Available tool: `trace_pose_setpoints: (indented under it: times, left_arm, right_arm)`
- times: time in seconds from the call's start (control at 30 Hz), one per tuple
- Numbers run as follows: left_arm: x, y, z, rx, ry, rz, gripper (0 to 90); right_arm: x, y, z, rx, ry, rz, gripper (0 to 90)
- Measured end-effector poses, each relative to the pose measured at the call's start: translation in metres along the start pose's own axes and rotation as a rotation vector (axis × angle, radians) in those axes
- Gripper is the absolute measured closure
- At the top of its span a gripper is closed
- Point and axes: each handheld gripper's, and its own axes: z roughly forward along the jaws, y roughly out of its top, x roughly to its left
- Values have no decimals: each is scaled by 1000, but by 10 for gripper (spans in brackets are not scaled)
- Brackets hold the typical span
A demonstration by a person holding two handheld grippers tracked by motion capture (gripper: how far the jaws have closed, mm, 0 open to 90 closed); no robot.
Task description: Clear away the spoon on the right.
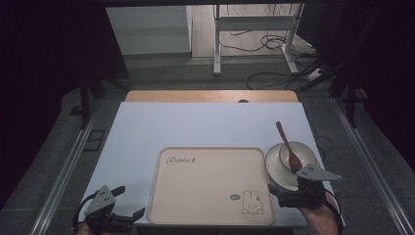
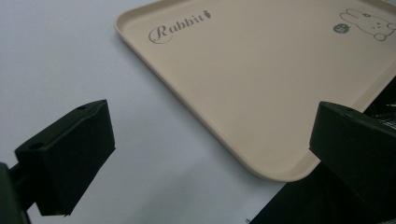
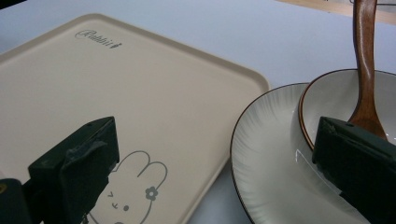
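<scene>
A beige tray [image 1: 205,191] printed with "Rabbit" and a bunny lies at the front middle of the white table top. Right of it is a pale plate [image 1: 275,169] carrying a small bowl [image 1: 302,151], and a brown wooden spoon [image 1: 285,139] leans in the bowl. My right gripper [image 1: 293,182] is at the plate's near edge, open; its jaws [image 3: 215,163] straddle the tray [image 3: 140,84] corner and the plate [image 3: 266,154], with the bowl [image 3: 331,102] and spoon [image 3: 366,70] just beyond. My left gripper [image 1: 133,200] sits open at the front left, by the tray [image 2: 261,84] corner, gripper [image 2: 210,154] holding nothing.
The white surface [image 1: 195,122] covers a wooden table whose far edge [image 1: 210,96] shows. Behind it stand a white desk frame [image 1: 218,39] and loose cables [image 1: 274,44] on the floor. Metal rails [image 1: 63,166] run along both sides.
</scene>
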Motion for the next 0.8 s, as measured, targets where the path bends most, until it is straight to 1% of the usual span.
trace_pose_setpoints:
  times: [0.13, 0.4, 0.5, 0.63, 0.67, 0.8]
  left_arm:
    - [0, 0, 0, 0, 0, -1, 0]
    - [0, 0, 0, 1, 1, 1, 0]
    - [0, 0, 0, 1, 2, 1, 0]
    - [0, 0, 0, 3, 3, 1, 0]
    - [0, 0, 0, 4, 4, 2, 0]
    - [0, 0, 0, 5, 5, 3, 0]
  right_arm:
    - [-3, 3, 1, 4, 8, 6, 9]
    - [-12, 14, 2, -12, -21, 0, 1]
    - [-14, 16, 3, -14, -23, 0, 0]
    - [-19, 20, 7, -6, -32, -7, 0]
    - [-21, 22, 9, 0, -28, -5, 0]
    - [-24, 25, 12, 9, -33, 3, 0]
